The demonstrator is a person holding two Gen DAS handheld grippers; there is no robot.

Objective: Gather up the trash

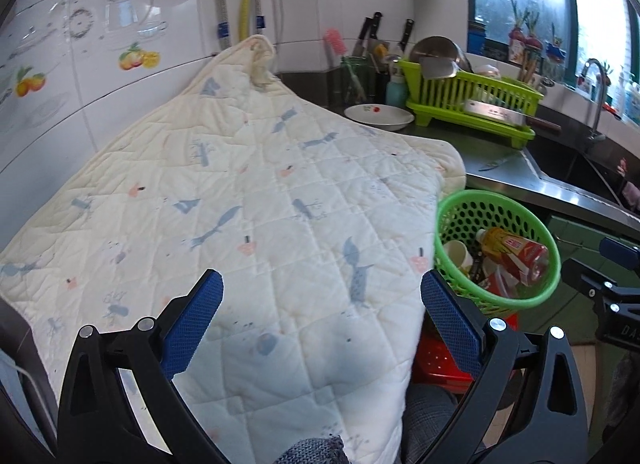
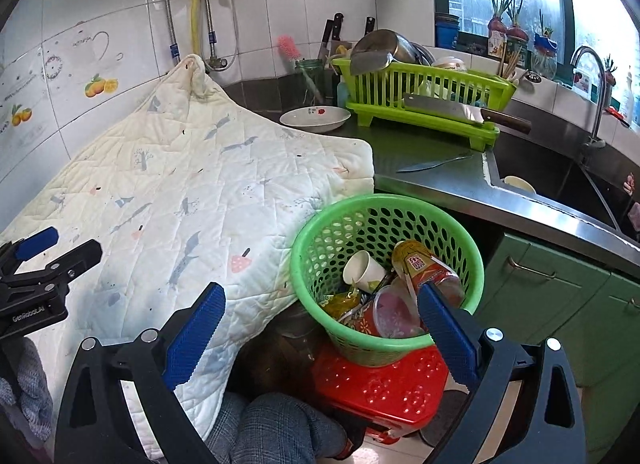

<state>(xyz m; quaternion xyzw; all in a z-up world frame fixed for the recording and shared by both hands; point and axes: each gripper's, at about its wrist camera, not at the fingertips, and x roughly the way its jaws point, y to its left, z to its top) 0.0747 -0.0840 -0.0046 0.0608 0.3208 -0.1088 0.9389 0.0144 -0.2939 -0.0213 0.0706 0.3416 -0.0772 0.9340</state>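
Note:
A green perforated basket stands on a red plastic stool beside the quilt-covered counter. Inside it lie a plastic bottle with a red and yellow label, a white paper cup, a clear plastic cup and crumpled wrappers. My left gripper is open over the white patterned quilt, with nothing between its fingers. My right gripper is open too, hovering near the basket's front rim and holding nothing. The left gripper shows at the left edge of the right wrist view.
On the steel counter sit a white dish, a lime dish rack with a cleaver across it, and a loose knife. A sink with a tap lies right. Green cabinets stand below. A person's knee is underneath.

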